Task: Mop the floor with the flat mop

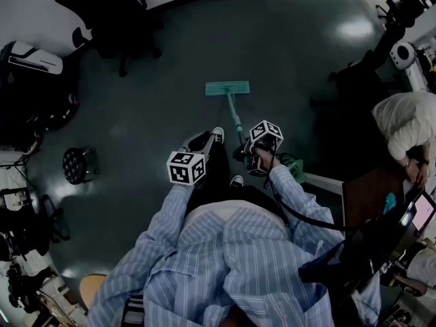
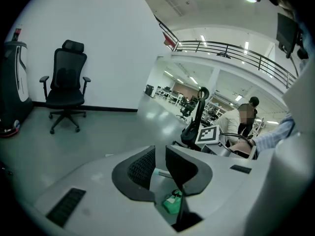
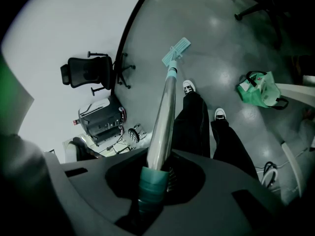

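The flat mop has a teal head lying flat on the dark floor ahead of my feet. Its silver handle runs back to my right gripper, which is shut on it. In the right gripper view the handle rises from its teal grip between the jaws of the right gripper and ends at the mop head. My left gripper hangs left of the handle, apart from it. In its own view the left gripper shows a narrow gap with nothing in it.
A black office chair stands by the white wall at the far left. A small round stool sits to my left. A green bag lies by my right foot. To my right are a desk and a person in white.
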Demonstrator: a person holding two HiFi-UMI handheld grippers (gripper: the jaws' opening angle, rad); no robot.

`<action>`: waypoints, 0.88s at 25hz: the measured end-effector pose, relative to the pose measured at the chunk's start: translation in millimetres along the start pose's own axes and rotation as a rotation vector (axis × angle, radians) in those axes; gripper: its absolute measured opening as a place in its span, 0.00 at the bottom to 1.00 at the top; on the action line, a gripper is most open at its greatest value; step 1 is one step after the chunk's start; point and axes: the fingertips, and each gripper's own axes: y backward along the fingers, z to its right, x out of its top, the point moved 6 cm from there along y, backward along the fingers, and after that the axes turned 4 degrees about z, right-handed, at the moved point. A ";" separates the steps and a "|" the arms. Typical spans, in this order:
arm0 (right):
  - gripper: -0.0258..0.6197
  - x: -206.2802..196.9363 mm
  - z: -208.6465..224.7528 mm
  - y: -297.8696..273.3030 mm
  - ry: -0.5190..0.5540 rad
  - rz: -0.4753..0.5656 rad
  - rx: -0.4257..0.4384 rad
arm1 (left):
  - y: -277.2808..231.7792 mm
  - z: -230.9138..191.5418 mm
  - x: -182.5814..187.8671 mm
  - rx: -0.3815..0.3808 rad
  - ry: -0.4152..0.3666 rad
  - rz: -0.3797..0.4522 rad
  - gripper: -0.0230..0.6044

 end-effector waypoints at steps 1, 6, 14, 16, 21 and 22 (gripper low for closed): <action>0.13 6.8 -5.8 0.1 -0.002 0.000 0.001 | -5.3 -6.6 5.1 0.000 0.002 -0.003 0.15; 0.13 43.6 -35.6 2.5 -0.012 0.003 0.005 | -34.0 -37.9 33.3 -0.012 0.003 -0.015 0.15; 0.13 110.3 -84.4 5.1 -0.014 0.008 -0.010 | -84.9 -92.0 77.8 -0.028 0.023 -0.031 0.15; 0.13 127.9 -94.8 6.0 -0.010 0.008 -0.018 | -98.6 -104.3 85.3 -0.026 0.030 -0.038 0.15; 0.13 179.0 -131.4 10.1 -0.013 0.017 -0.019 | -128.9 -140.2 109.8 -0.024 0.044 -0.050 0.15; 0.13 189.6 -139.4 10.1 -0.013 0.019 -0.021 | -133.4 -148.1 115.4 -0.023 0.048 -0.050 0.15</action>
